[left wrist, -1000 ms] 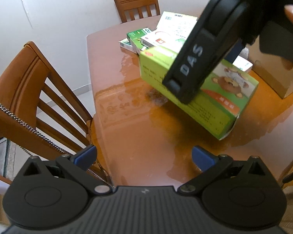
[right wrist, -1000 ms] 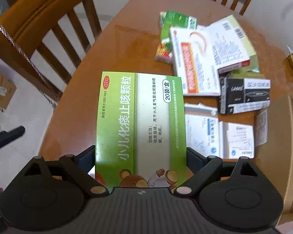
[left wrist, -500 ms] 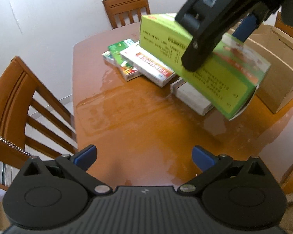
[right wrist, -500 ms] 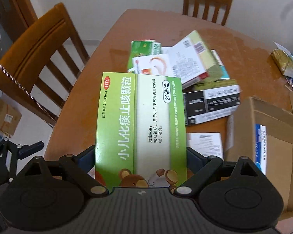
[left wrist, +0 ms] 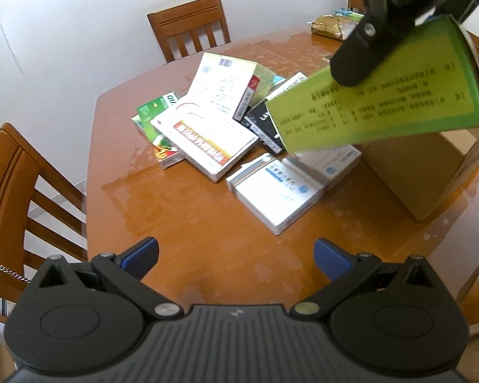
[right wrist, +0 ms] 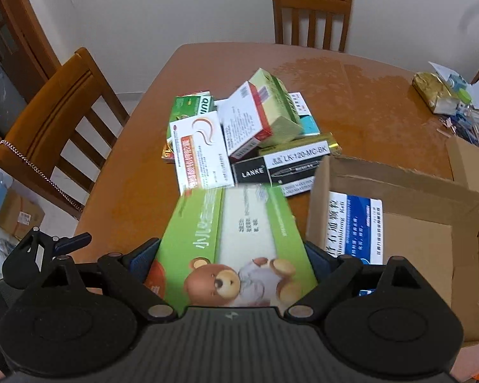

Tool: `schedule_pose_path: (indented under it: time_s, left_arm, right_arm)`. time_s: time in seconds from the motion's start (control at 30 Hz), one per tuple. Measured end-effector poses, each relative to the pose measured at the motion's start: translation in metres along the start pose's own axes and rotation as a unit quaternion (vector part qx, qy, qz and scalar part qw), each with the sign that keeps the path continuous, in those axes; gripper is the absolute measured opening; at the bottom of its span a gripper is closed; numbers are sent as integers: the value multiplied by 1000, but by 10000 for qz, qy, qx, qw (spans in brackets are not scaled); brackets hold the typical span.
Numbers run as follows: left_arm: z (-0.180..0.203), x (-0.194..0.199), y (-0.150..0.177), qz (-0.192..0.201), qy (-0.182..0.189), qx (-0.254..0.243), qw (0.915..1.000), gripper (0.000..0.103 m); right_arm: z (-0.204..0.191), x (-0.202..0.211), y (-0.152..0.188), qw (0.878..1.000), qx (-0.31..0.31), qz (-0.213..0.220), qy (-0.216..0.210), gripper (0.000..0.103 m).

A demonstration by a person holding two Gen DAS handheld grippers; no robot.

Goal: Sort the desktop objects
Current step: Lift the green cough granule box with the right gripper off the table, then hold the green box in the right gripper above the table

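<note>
Even indoor light is filling both fisheye views; glare is spreading across the glossy table (left wrist: 188, 223) toward its far edge, edges are bowing, and the green box (right wrist: 236, 242) is blurring, perhaps from motion.

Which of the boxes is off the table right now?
The green box with the teddy bear, clamped across its width in the right gripper beside the cardboard carton. The other loose boxes lie piled on the table.

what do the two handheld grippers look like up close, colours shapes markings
Both look alike. The left gripper has a matte black ribbed body, two round black discs at its sides, angular black linkage arms with silver pivot pins, and blue fingertip pads. A small lightning-like mark sits at the body's centre. The right gripper shows the same build. No cables or sleeves are visible.
</note>
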State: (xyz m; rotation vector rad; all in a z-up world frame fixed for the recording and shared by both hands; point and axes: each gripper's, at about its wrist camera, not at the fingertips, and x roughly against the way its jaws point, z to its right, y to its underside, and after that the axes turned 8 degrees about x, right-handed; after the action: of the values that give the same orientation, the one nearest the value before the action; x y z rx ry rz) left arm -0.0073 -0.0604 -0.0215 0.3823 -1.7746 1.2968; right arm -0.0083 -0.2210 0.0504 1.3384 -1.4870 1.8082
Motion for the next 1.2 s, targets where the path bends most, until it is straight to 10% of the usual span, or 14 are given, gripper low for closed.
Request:
schedule_pose_path:
  time_s: [0.43,1.2]
  left_arm:
    - [-6,-10,16,-272,-279,204,9990,103]
    - [-45,-17,36,-171,-194,536,9982,103]
  right_arm:
    - [-36,-52,-8,9971,582,-276,-401,94]
    - [-79,-142,-7,9774,1067,-1794,323,96]
